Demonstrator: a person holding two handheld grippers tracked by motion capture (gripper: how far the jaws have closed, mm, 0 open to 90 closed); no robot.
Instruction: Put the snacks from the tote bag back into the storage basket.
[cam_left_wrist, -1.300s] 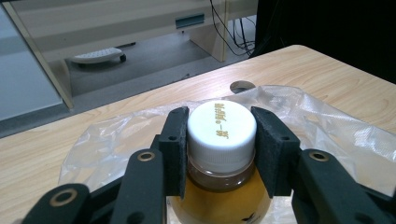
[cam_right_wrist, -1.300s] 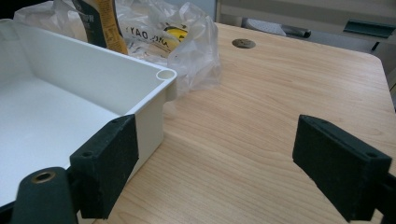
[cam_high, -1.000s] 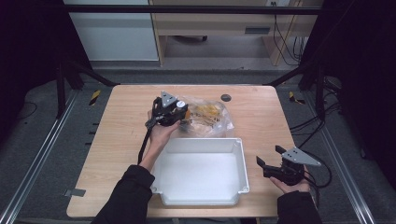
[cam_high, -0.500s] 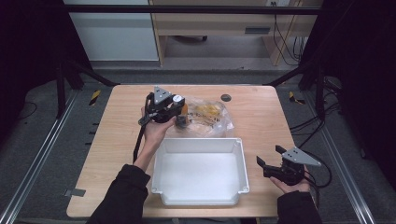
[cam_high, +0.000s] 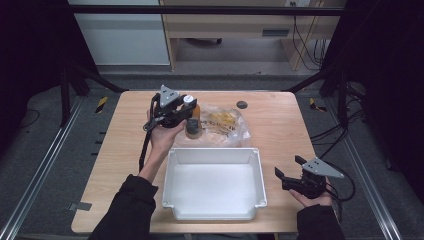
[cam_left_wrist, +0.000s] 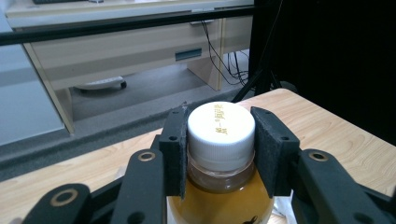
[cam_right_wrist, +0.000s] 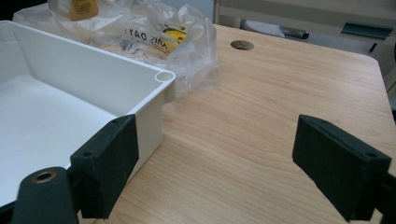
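The left gripper (cam_left_wrist: 219, 154) is squeezing the bottle (cam_left_wrist: 219, 186) at its neck, just under the white cap (cam_left_wrist: 220, 128) — near the table's (cam_high: 280, 135) far edge. Keep it straight up and go slowly to the tray (cam_high: 214, 150). The right gripper (cam_right_wrist: 229, 163) is waiting wide open by the tray's right side.

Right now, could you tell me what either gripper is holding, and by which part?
The left gripper is shut on the bottle of amber liquid, its pads at the white cap and neck. The right gripper stands open and holds nothing.
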